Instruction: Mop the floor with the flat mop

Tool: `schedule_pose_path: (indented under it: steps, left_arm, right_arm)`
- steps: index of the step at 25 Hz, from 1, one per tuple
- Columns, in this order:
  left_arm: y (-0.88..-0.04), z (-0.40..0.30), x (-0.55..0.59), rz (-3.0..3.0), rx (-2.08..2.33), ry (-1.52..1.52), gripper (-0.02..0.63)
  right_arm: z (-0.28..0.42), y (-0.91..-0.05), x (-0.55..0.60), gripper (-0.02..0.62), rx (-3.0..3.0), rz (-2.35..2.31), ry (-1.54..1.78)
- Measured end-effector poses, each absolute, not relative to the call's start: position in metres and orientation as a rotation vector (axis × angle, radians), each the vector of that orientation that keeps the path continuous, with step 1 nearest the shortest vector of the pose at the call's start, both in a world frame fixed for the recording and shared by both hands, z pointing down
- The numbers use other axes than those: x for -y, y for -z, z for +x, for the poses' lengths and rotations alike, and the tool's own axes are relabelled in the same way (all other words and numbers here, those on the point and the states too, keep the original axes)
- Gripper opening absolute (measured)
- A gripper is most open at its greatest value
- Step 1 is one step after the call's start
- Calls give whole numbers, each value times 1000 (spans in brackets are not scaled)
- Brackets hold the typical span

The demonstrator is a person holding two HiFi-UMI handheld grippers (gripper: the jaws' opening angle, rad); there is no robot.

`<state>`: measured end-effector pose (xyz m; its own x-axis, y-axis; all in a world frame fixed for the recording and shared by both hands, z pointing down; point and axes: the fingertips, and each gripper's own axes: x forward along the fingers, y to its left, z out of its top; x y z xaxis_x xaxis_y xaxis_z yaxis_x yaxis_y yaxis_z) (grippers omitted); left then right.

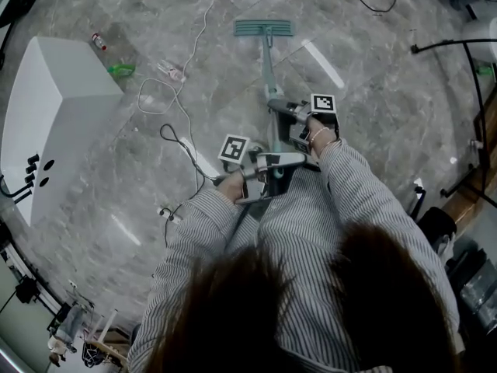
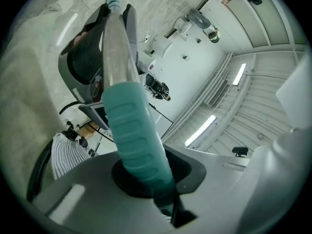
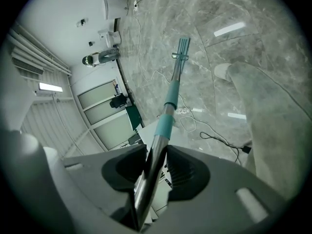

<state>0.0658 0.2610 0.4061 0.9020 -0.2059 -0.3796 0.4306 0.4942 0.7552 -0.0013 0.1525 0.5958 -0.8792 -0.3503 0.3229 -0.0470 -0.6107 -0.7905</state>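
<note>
In the head view, your mop [image 1: 267, 64] runs straight out ahead of you, its head [image 1: 264, 27] flat on the grey floor [image 1: 373, 61] and its pole [image 1: 269, 80] coming back toward your chest. Your right gripper [image 1: 283, 109] clamps the pole from the right, part-way along. Your left gripper [image 1: 273, 162] clamps it from the left, nearer your body, so the two sit one behind the other on the same shaft. A white cable [image 1: 180, 92] trails over the floor left of the mop, well apart from it, and a white cabinet [image 1: 54, 99] stands farther left. In the left gripper view, your left gripper [image 2: 151, 179] has its jaws clenched on the teal grip [image 2: 136, 130], which fills the dark hollow between them. The grip runs up into the bare metal pole [image 2: 117, 48], where the right gripper [image 2: 85, 57] wraps it. In the right gripper view, your right gripper [image 3: 153, 167] pinches the metal pole [image 3: 155, 152] tight between its dark pads. Beyond them the pole passes a teal collar [image 3: 165, 123] and ends at the head [image 3: 183, 45], lying on the floor [image 3: 243, 13] far off.
</note>
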Motion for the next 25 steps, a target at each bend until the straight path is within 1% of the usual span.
schedule_pose_path:
  steps: [4,10,16,22,25]
  left_arm:
    - [-413,65,-219,987,-232,407,37]
    - [-434,69,-121,984,-184,422,32]
    - [-452,77,11,971,-139,446,25]
    - [-458,85,155,964,-75,565,25]
    - [-459,84,210,960,-47,591,25]
  right_arm:
    - [-1,-600,-112,129,-1277,-665,2573]
    - [4,-615,-11,129,-1281,-619,2545]
    - [13,-624,117,128,-1284,-618,2545]
    - [27,-629,255,127,-1257,-634,2502]
    - [28,-630,308,127,-1284,-633,2517]
